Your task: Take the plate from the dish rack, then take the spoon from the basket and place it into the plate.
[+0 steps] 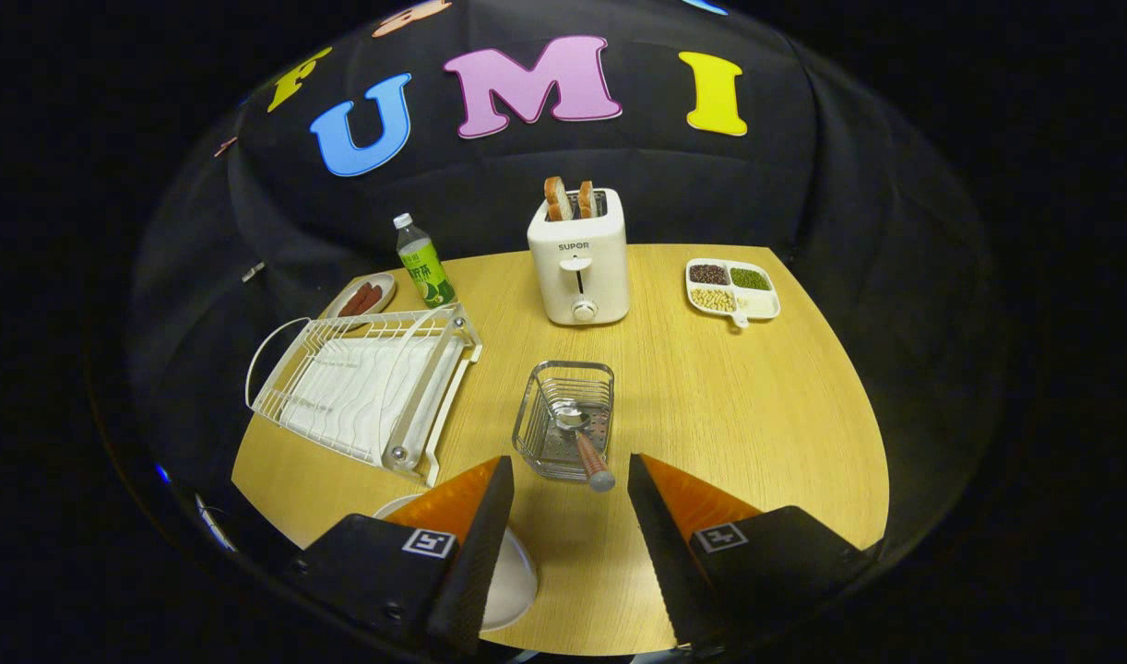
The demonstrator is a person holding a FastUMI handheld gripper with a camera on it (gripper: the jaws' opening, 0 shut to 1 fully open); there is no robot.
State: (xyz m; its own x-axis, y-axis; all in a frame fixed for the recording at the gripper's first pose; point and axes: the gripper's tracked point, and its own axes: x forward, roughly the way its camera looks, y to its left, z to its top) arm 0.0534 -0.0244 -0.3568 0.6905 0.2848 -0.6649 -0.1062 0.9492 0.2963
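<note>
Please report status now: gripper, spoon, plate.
Gripper open, empty. Spoon in basket, just ahead of the fingers. Plate on table under one finger, rack empty. Nothing in the way.

white plate [516, 581]: flat on table | spoon [582, 441]: leaning in wire basket [563, 420] | dish rack [361, 387]: empty

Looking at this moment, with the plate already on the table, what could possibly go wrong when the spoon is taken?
1. The spoon leans in the wire basket with its handle over the rim, just ahead of the open claw; a loose grip could let it slip back.
2. The light basket might tip or slide if the claw pushes it.
3. The plate lies partly under one finger, so aiming the spoon into it may be awkward.
</note>
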